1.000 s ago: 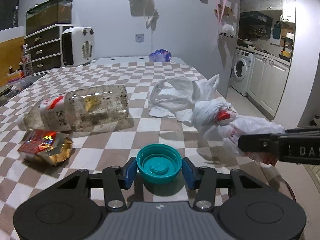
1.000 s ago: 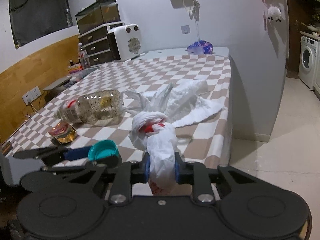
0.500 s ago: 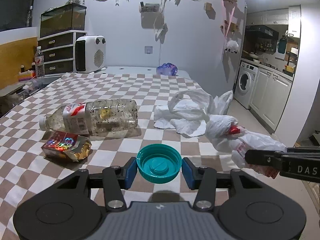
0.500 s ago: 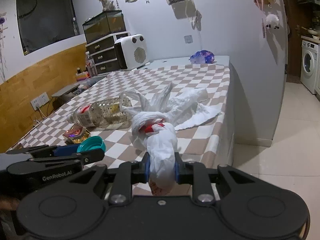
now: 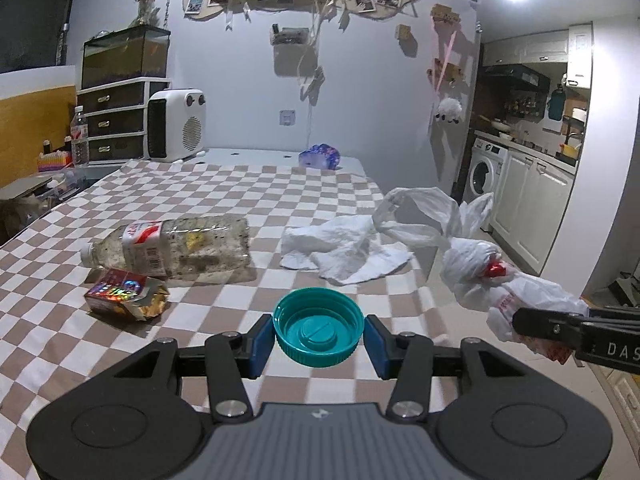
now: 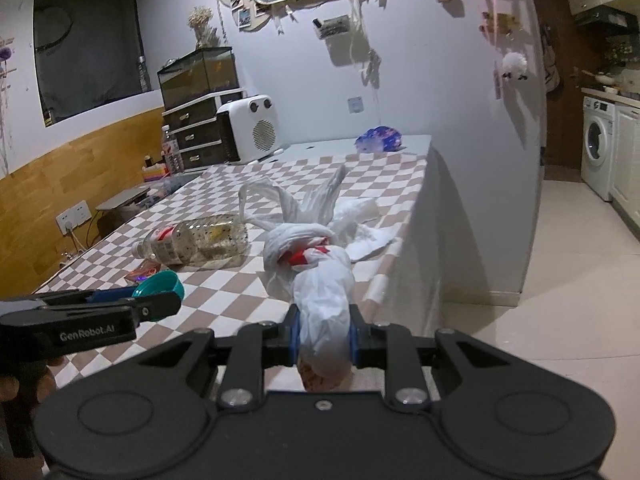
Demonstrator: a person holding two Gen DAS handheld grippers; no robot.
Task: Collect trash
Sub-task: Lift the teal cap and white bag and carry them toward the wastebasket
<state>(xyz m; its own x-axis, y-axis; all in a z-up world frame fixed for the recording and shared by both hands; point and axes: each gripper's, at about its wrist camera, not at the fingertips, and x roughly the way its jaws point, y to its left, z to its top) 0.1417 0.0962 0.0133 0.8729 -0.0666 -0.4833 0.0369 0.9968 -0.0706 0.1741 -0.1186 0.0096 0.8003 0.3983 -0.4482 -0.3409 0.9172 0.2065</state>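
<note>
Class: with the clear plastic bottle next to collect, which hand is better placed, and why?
Left, marginally: left gripper is nearer the clear plastic bottle, though both hands are full, gripping the teal plastic cap and white plastic bag.

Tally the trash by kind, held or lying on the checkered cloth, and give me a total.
Teal lid, in the left gripper: 1
White plastic bag, in the right gripper: 1
Plastic bottle: 1
Foil wrapper: 1
Crumpled white paper: 1
Total: 5

The checkered surface (image 5: 304, 196) carries a lying plastic bottle (image 5: 176, 246), a foil wrapper (image 5: 126, 294) nearer left, and crumpled white paper (image 5: 344, 252) right.
</note>
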